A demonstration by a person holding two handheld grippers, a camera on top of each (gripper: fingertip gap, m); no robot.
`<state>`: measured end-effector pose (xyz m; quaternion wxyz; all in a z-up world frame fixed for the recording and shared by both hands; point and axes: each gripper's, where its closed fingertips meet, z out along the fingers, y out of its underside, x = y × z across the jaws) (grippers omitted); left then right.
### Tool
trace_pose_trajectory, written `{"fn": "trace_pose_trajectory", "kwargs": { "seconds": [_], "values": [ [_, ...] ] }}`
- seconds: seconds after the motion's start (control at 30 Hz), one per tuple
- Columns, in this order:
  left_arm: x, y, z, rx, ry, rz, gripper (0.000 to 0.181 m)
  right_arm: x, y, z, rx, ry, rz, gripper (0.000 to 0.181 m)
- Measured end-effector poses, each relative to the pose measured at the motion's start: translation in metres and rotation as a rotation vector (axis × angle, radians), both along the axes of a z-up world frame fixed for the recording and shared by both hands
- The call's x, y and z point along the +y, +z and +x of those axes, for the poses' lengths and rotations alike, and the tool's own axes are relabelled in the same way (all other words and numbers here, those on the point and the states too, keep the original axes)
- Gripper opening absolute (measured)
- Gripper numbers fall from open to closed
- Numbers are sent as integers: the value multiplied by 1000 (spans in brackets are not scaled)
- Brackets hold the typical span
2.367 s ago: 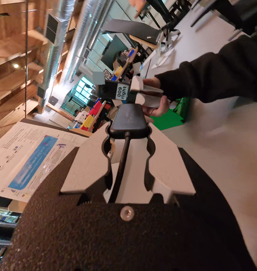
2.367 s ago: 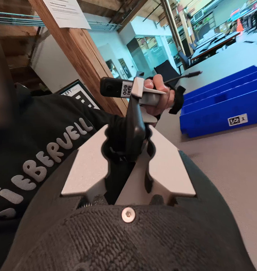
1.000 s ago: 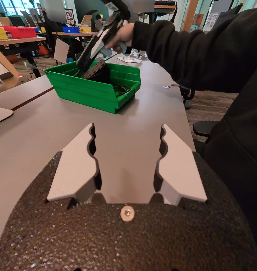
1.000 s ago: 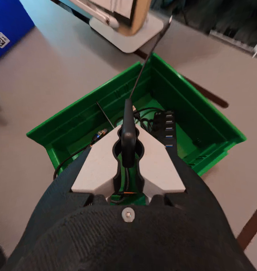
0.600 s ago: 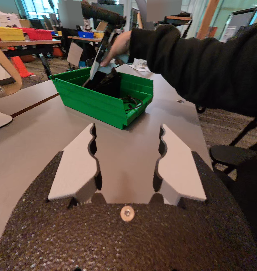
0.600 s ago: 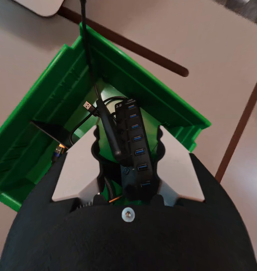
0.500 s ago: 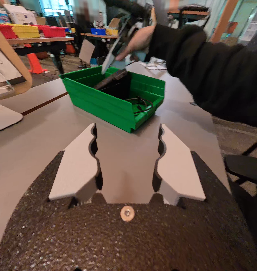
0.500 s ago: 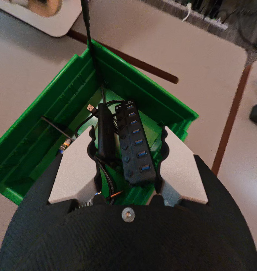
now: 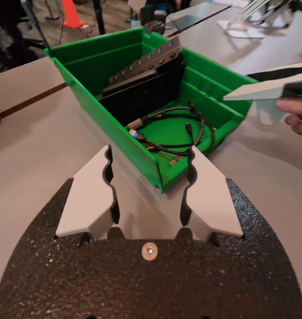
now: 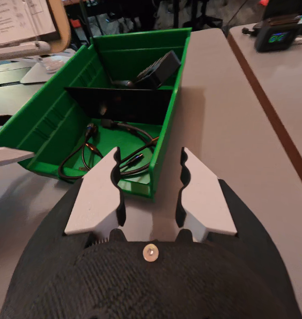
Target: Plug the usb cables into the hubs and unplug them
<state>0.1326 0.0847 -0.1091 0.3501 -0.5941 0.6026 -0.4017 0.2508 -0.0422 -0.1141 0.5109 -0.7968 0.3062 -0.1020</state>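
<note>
We look across a grey table (image 9: 34, 155) whose far edges run out of frame, and both views are smeared with motion blur, so small plugs and ports are hard to read. The green bin (image 9: 102, 110) is our landmark: a ribbed plastic box with straight walls, split crosswise by a flat black divider (image 10: 122, 107). Behind the divider, the long grey hub (image 9: 146, 60) leans tilted against the bin's back corner, a row of blue ports along its face; in the right wrist view it shows as a dark block (image 10: 158, 70), with a second, rounded dark body (image 10: 124, 83) beside it that we cannot identify with certainty, its lower part hidden by the divider. In front of the divider, loose usb cables (image 9: 172, 131) lie coiled on the bin floor, some braided, some smooth, with metal plugs we can barely make out. Our left gripper (image 9: 149, 152) hovers just before the bin's near corner, its two pale, wavy-edged fingers spread wide with nothing between them. Our right gripper (image 10: 150, 150) sits just in front of the bin's open end, jaws likewise parted and empty; in the left wrist view it enters beside the bin as a pale wedge (image 9: 267, 86), cut off by the frame, with blurred fingertips (image 9: 291, 114) of a hand under it
</note>
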Motion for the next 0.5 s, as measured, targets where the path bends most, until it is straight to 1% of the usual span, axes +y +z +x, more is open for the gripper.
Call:
{"fn": "trace_pose_trajectory", "kwargs": {
  "seconds": [0.03,0.07,0.1,0.13,0.17,0.2,0.27,0.37,0.5],
  "values": [
    [4,-6,5,19,40,23,78,5,-3,1,-13,-2,8,55],
    [11,-11,8,22,80,54,57,6,-6,3,-39,-23,2,28],
    [13,-13,8,8,81,83,32,3,-7,9,-82,-84,-17,8],
    [17,-12,7,-18,96,96,23,7,-7,4,-119,-76,-22,9],
    [22,-12,3,-35,125,99,17,9,-6,0,-147,-94,-30,8],
    [25,-11,-3,-51,138,109,15,11,-7,-6,-165,-118,-39,6],
    [35,-11,-19,-70,175,142,13,21,-7,-27,-205,-96,-84,6],
    [55,-11,-59,-82,227,180,11,42,-8,-71,-254,22,-134,11],
    [76,-11,-131,-95,293,122,11,72,-8,-141,-226,201,-83,18]
  ]
}}
